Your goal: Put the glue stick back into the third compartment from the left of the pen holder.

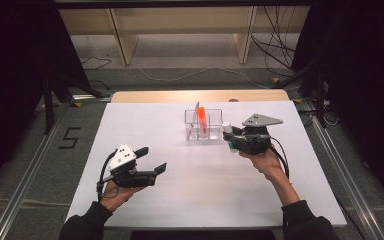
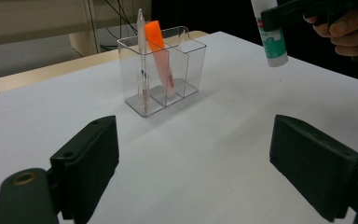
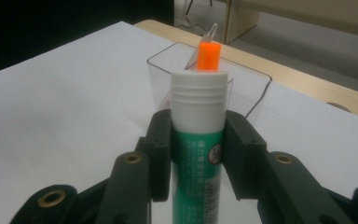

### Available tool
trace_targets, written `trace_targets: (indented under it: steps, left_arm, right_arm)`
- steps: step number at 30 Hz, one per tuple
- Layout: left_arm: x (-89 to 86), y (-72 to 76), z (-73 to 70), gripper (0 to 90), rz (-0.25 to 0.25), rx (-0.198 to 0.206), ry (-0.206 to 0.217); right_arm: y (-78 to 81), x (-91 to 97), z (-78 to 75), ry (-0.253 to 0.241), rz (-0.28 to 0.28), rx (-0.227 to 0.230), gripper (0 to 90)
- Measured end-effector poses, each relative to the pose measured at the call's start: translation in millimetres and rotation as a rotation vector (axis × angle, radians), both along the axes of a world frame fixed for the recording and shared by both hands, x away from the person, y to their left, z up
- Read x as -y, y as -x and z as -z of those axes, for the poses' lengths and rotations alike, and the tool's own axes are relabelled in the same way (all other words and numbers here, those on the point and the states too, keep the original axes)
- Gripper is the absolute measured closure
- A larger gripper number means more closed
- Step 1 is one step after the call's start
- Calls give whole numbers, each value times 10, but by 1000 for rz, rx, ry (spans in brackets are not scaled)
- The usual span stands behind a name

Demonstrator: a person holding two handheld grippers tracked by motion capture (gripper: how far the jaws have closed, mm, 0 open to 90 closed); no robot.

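Observation:
A glue stick [image 1: 227,128] with a white cap and green label stands upright between the jaws of my right gripper [image 1: 230,137], which is shut on it just right of a clear three-part organizer [image 1: 203,131]. In the right gripper view the glue stick [image 3: 198,116] fills the middle, the pads of my right gripper [image 3: 198,149] pressing its sides, the organizer [image 3: 161,58] behind it. The organizer [image 2: 186,70] holds a clear pen [image 2: 141,56] and an orange marker [image 2: 161,56]. My left gripper [image 1: 151,160] rests open at the near left, nothing between its jaws.
The white table [image 1: 190,195] has bare surface in front of the organizer and between the two hands. A wooden strip [image 1: 145,96] runs along its far edge. Beyond it are shelf legs and cables [image 1: 280,45] on the floor.

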State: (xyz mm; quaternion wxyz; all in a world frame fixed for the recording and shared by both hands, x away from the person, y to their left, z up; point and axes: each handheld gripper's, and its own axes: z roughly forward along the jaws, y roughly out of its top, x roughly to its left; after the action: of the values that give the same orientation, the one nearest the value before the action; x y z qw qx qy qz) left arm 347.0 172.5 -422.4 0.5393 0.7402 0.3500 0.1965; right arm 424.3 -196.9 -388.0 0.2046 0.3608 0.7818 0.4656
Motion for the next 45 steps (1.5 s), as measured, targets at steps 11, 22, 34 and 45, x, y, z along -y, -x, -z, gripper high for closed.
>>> trace_targets:
  steps: [11,22,34,45]
  left_arm:
    - [-5,-3,0,150,-2,1,6]
    - [-7,-1,-3,150,-8,3,10]
    - [-15,0,-8,150,-8,4,8]
    - [-16,3,-12,150,-10,5,17]
  right_arm:
    - [-184,-77,-26,-48,45,20,658]
    - [-404,-200,-62,-60,90,44,658]
    - [-634,-298,-75,-89,132,44,658]
    - [-775,-400,-78,-90,153,59,658]
